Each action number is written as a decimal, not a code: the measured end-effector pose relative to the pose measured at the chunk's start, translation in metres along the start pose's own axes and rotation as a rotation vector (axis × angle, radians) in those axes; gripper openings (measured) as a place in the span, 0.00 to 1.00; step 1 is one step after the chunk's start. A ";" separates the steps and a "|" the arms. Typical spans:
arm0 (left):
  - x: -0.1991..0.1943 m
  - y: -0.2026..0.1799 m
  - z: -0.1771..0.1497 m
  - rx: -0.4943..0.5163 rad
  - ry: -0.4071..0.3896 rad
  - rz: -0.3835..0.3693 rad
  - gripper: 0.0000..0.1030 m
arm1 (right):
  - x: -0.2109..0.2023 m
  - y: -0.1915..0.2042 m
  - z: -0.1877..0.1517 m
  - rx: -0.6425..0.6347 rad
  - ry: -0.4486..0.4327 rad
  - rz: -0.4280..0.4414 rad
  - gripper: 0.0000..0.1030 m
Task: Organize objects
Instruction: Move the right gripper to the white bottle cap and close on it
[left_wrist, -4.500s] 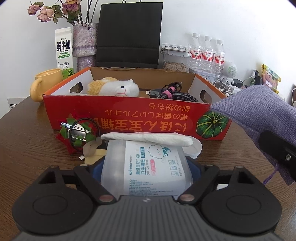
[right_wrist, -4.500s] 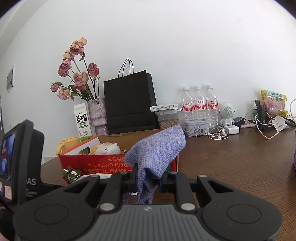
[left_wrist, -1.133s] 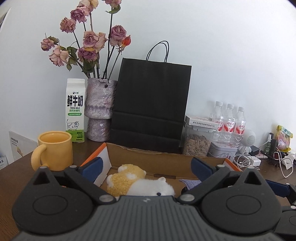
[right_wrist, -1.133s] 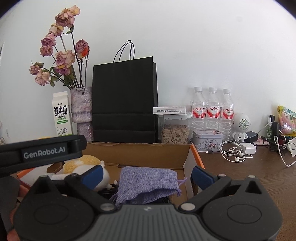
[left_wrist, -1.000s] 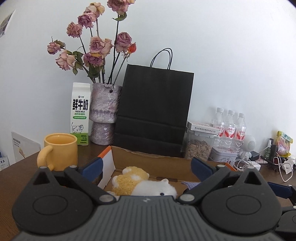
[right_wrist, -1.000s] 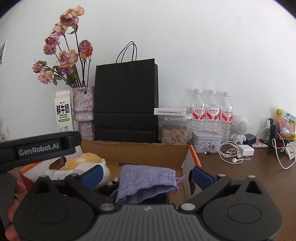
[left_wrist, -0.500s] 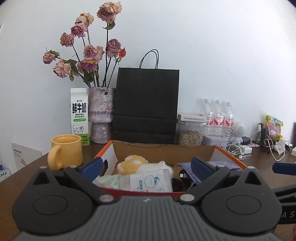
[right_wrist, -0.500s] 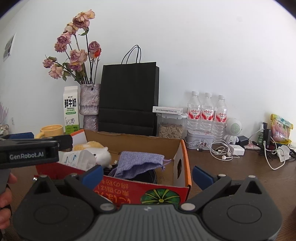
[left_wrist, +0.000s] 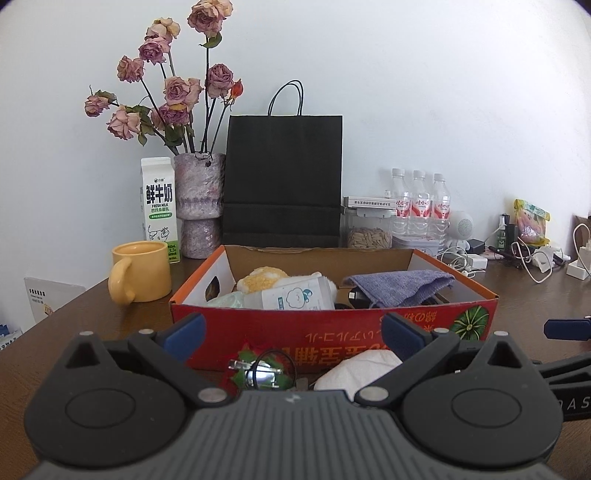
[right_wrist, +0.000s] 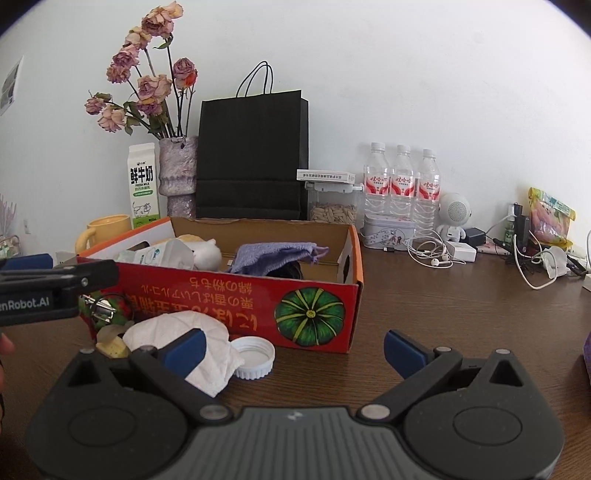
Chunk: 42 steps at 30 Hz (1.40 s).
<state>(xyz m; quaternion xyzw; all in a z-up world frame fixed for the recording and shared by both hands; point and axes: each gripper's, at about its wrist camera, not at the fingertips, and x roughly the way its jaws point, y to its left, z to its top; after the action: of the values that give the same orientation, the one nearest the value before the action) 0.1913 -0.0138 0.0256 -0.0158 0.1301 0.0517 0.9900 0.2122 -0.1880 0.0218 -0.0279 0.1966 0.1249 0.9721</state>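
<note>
Pouch (left_wrist: 400, 282), swabs (left_wrist: 297, 298) and plush (left_wrist: 263, 277) lie boxed ahead; tissue (right_wrist: 177, 334), cap (right_wrist: 253, 356) and clip (left_wrist: 260, 371) remain just before both wide-open, empty grippers (left_wrist: 291, 330) (right_wrist: 293, 349).

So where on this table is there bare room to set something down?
Bare wood lies right of the red box, up to the tangled cables. It is crowded in front of the box: tissue, white cap, strawberry keychain.

Red box (left_wrist: 332, 328), purple pouch (left_wrist: 399, 282), yellow mug (left_wrist: 140, 271).
</note>
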 end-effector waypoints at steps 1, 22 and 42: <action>-0.002 0.001 -0.002 -0.003 0.006 0.001 1.00 | -0.002 -0.001 -0.002 0.003 0.003 -0.003 1.00; -0.035 0.026 -0.017 -0.076 0.045 0.050 1.00 | -0.033 -0.009 -0.025 0.021 0.146 0.021 0.93; -0.031 0.027 -0.018 -0.089 0.096 0.051 1.00 | -0.014 0.006 -0.021 -0.005 0.191 0.075 0.25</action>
<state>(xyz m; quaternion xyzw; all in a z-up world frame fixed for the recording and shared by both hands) 0.1542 0.0097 0.0156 -0.0588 0.1752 0.0820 0.9793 0.1908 -0.1879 0.0075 -0.0349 0.2891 0.1584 0.9435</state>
